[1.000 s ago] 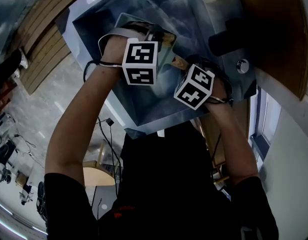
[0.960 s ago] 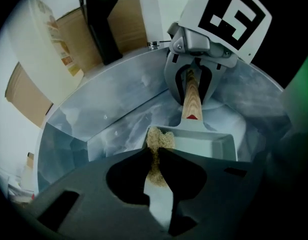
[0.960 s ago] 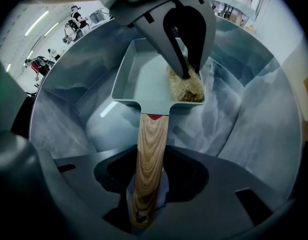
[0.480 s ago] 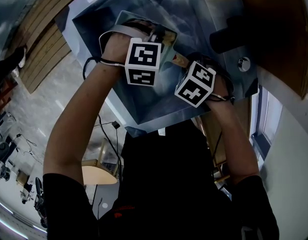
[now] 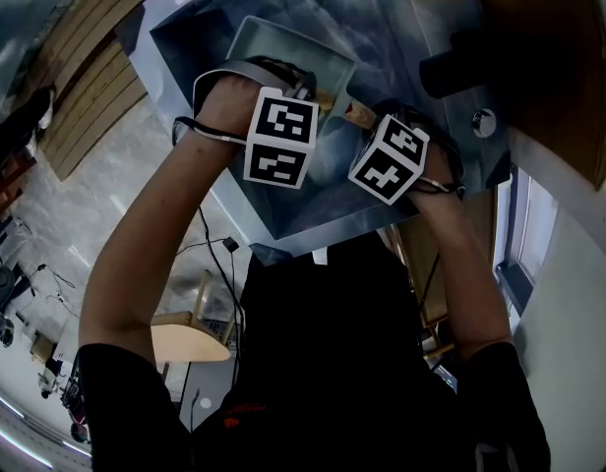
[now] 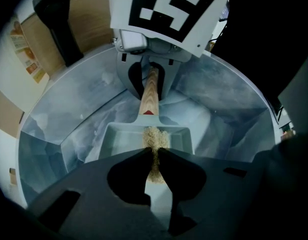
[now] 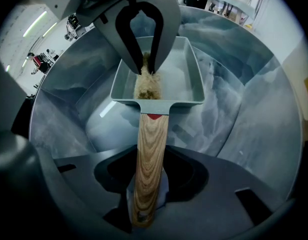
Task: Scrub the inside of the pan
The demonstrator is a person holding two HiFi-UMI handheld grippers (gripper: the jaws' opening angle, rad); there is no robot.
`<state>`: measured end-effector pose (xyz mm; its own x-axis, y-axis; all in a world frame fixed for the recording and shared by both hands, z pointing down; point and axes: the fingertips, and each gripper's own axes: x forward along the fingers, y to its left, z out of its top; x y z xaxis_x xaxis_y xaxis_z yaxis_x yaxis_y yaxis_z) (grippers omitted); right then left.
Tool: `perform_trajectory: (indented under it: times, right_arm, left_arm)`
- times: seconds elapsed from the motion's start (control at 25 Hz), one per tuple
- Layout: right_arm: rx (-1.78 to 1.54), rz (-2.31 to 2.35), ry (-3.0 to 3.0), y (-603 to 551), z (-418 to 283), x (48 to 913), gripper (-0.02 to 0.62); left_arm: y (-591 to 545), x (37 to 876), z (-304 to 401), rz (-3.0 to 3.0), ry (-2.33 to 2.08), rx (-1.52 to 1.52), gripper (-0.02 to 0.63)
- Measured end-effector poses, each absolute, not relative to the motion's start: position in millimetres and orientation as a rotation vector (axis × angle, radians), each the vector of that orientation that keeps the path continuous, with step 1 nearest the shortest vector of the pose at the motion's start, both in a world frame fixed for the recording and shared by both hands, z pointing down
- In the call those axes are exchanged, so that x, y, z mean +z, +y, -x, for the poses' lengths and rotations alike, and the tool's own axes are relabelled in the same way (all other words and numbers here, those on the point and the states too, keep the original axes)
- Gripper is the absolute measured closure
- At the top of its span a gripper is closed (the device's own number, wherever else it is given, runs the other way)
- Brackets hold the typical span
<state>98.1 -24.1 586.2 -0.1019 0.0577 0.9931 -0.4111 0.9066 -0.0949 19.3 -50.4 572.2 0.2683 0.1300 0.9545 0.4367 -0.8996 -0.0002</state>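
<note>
left tool pinches a scrubber inside the pan; right tool clamps its handle.

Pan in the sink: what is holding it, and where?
The right gripper holds the pan by its wooden handle. The left gripper pinches a tan scrubber by its upper part, down inside the pan.

Steel sink fills the upper part of the frame. A pale green rectangular pan lies inside the basin. The left gripper, marker cube uppermost, is held over the pan's near edge. The right gripper is just beside it, to the right. A short length of wooden handle shows between the two cubes. A round metal fitting sits on the sink deck at right.
</note>
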Motion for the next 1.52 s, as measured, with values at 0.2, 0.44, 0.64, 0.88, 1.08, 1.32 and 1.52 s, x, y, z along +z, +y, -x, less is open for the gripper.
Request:
perform_trajectory:
  times: [0.2, 0.44, 0.64, 0.88, 1.08, 1.32, 1.52]
  right_arm:
    - [0.400, -0.279, -1.628, -24.2, -98.3, 585.3, 0.439]
    - [0.397, -0.282, -1.626, -24.5, -97.7, 585.5, 0.439]
    - [0.399, -0.281, -1.625, -23.8, -98.6, 584.8, 0.439]
    - [0.404, -0.279, -1.626, -24.3, -98.5, 585.3, 0.439]
    - [0.406, -0.277, -1.629, -23.9, -97.6, 586.1, 0.439]
    - [0.412, -0.274, -1.630, -24.1, -97.9, 586.5, 0.439]
    - [0.417, -0.275, -1.627, -23.6, -98.0, 586.4, 0.440]
  left_arm:
    - [-24.8, 571.7, -4.9, 2.260, -0.647, -1.712, 0.549]
    - [-26.0, 571.7, -4.7, 2.258, -0.628, -1.711, 0.549]
    - [-53.4, 563.6, -10.2, 2.236, -0.488, -1.659, 0.549]
    - [-107.9, 561.3, -14.5, 2.203, -0.316, -1.639, 0.549]
    - [-126.5, 572.2, -14.6, 2.166, -0.289, -1.651, 0.549]
    - [-133.4, 577.6, -14.5, 2.155, -0.281, -1.631, 0.550]
    - [-121.4, 576.9, -8.9, 2.140, -0.343, -1.659, 0.551]
